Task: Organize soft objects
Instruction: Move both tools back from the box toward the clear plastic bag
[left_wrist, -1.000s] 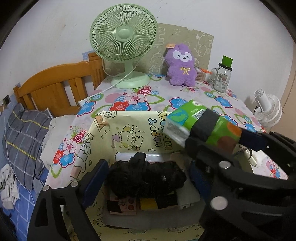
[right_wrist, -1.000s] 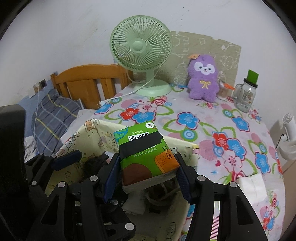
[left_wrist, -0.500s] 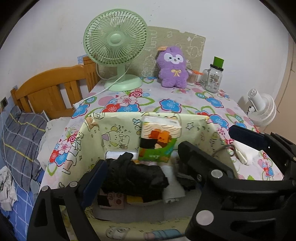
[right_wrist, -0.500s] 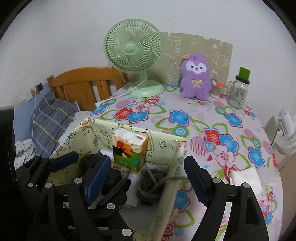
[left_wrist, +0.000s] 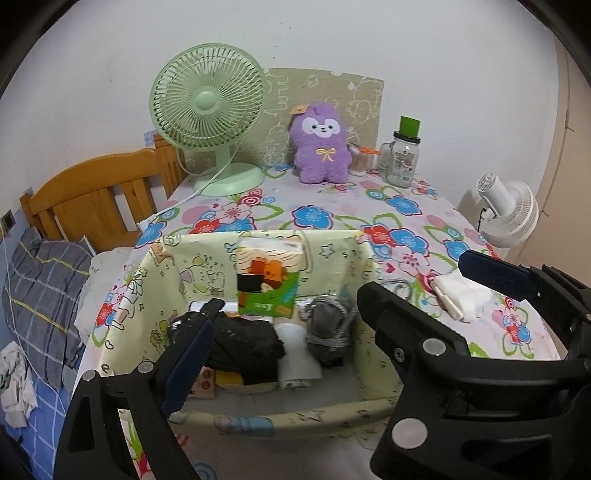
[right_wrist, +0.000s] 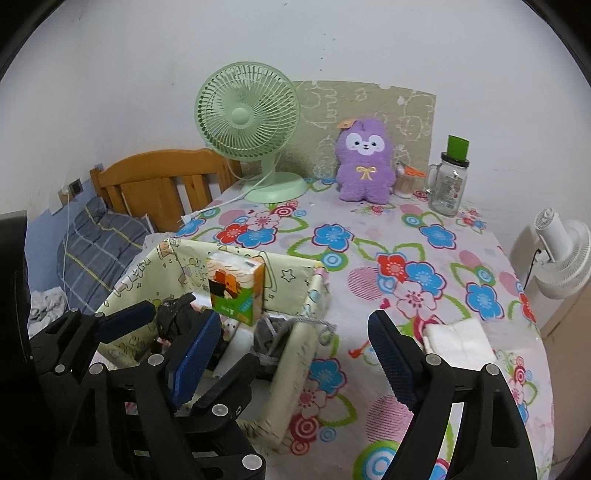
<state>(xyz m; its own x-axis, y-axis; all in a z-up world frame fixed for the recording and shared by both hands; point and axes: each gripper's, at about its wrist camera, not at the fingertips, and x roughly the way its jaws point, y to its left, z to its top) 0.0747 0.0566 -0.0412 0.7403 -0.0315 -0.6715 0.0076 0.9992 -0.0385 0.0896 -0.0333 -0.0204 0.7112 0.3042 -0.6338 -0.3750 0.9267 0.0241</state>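
A green and orange tissue pack (left_wrist: 266, 280) (right_wrist: 236, 288) stands upright in the pale yellow fabric box (left_wrist: 162, 280) (right_wrist: 291, 280), leaning on its far wall. In front of it lie a black cloth (left_wrist: 243, 339), a white roll (left_wrist: 295, 354) and a grey corded bundle (left_wrist: 327, 328). My left gripper (left_wrist: 288, 325) hangs open over the box's near side, holding nothing. My right gripper (right_wrist: 295, 350) is open and empty over the box's right wall. A folded white cloth (right_wrist: 458, 336) lies on the table to the right. A purple plush (right_wrist: 364, 166) sits at the back.
A green desk fan (left_wrist: 207, 107) and a glass jar with a green lid (left_wrist: 402, 162) stand at the back of the flowered table. A white fan (right_wrist: 561, 258) is off the right edge. A wooden headboard (left_wrist: 92, 192) and plaid pillow (left_wrist: 44, 295) are left.
The right gripper opened and let go of the tissue pack, which now stands in the box. Both grippers drew back from the box.
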